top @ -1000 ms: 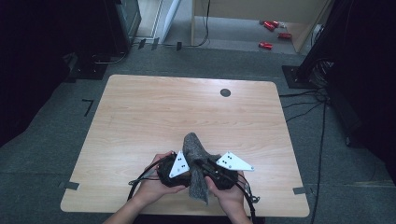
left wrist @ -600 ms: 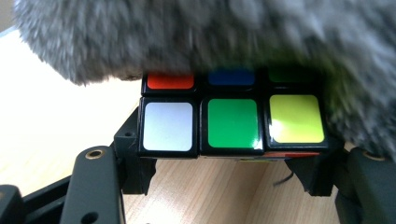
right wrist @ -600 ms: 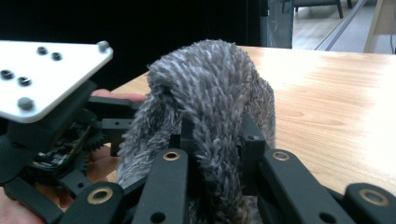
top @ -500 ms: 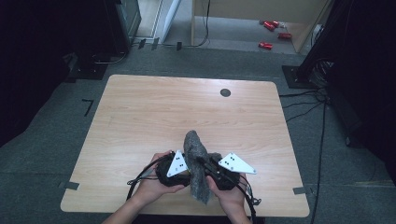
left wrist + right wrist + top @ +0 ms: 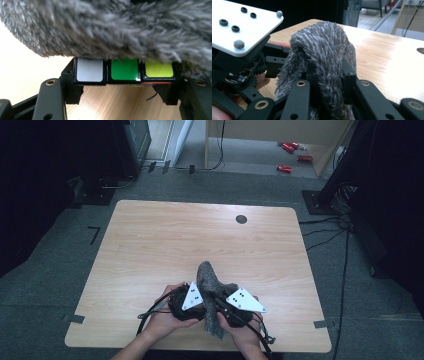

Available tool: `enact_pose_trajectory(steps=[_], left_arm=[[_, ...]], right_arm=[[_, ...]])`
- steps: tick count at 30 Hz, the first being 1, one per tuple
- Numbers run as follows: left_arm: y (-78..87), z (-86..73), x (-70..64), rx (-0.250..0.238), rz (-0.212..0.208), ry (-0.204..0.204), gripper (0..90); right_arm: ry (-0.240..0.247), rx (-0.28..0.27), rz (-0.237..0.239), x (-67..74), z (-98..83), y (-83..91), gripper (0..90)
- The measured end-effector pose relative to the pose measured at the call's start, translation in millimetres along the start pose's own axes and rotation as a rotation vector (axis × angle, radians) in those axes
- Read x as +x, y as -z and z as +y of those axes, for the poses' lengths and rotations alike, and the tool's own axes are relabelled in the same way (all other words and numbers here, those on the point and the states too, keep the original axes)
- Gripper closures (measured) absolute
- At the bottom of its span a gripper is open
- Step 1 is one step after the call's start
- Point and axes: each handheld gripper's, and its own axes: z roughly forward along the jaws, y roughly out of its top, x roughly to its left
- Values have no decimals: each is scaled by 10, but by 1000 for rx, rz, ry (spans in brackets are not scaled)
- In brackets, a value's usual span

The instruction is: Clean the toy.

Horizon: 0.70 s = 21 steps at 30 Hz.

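Grey furry cloth [image 5: 209,285] drapes lengthwise toward table's far edge

The grey cloth [image 5: 324,62] is shaggy, matt, long-piled fabric (almost fur-like). Beneath it the puzzle cube [image 5: 123,71] shows glossy plastic tiles in white, green and yellow, set in black. The table [image 5: 165,245] is smooth pale wood-grain; the left gripper [image 5: 120,93] looks matt black plastic.

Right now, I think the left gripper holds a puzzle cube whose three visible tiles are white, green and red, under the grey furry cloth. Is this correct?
Not quite: the third tile is yellow, not red. The left gripper view shows the puzzle cube between the jaws with white, green and yellow tiles, under the grey furry cloth.
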Motion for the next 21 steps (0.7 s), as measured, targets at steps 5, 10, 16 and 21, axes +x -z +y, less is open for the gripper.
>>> enact_pose_trajectory(steps=[5,10,16,21], left_arm=[[1,0,-13,3,-3,-7,351],[51,14,3,-35,-34,0,351],[80,-3,51,-55,-34,6,352],[112,-4,64,-83,-44,10,351]], right_arm=[[47,7,-22,63,-5,-24,658],[36,20,-11,-2,17,-30,573],[-42,-15,46,-140,36,43,733],[-66,-45,41,-171,64,87,752]])
